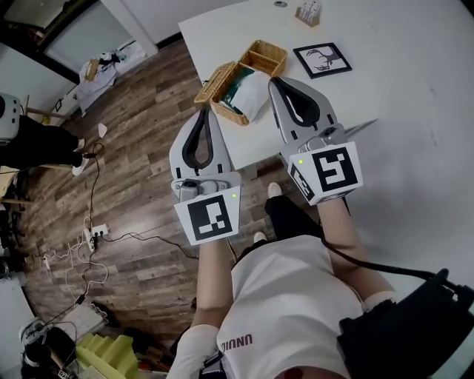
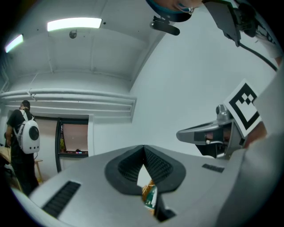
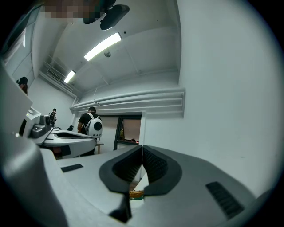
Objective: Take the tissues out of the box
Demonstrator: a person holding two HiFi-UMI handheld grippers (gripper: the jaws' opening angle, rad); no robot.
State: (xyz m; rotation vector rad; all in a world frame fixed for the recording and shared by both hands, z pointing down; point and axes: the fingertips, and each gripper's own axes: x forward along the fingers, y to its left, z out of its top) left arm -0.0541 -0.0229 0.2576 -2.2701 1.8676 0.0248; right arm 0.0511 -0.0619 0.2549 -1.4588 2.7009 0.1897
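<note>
A wicker tissue box (image 1: pixel 220 80) stands open at the near-left corner of the white table (image 1: pixel 415 111), with a green pack (image 1: pixel 238 83) and a white tissue (image 1: pixel 254 96) showing inside. My left gripper (image 1: pixel 204 112) hovers just left of the box, shut and empty. On the box's right side my right gripper (image 1: pixel 275 79) is held above the table, also shut with nothing in it. In the left gripper view the closed jaws (image 2: pixel 143 148) leave a small gap where a bit of wicker and green pack (image 2: pixel 149 195) shows. The right gripper view shows shut jaws (image 3: pixel 142 150) and a sliver of wicker (image 3: pixel 135 193).
A framed deer picture (image 1: pixel 322 60) lies behind the box and a small holder (image 1: pixel 308 13) stands at the table's far edge. Cables and a power strip (image 1: pixel 95 235) run across the wooden floor. A person (image 1: pixel 33 144) stands at the far left.
</note>
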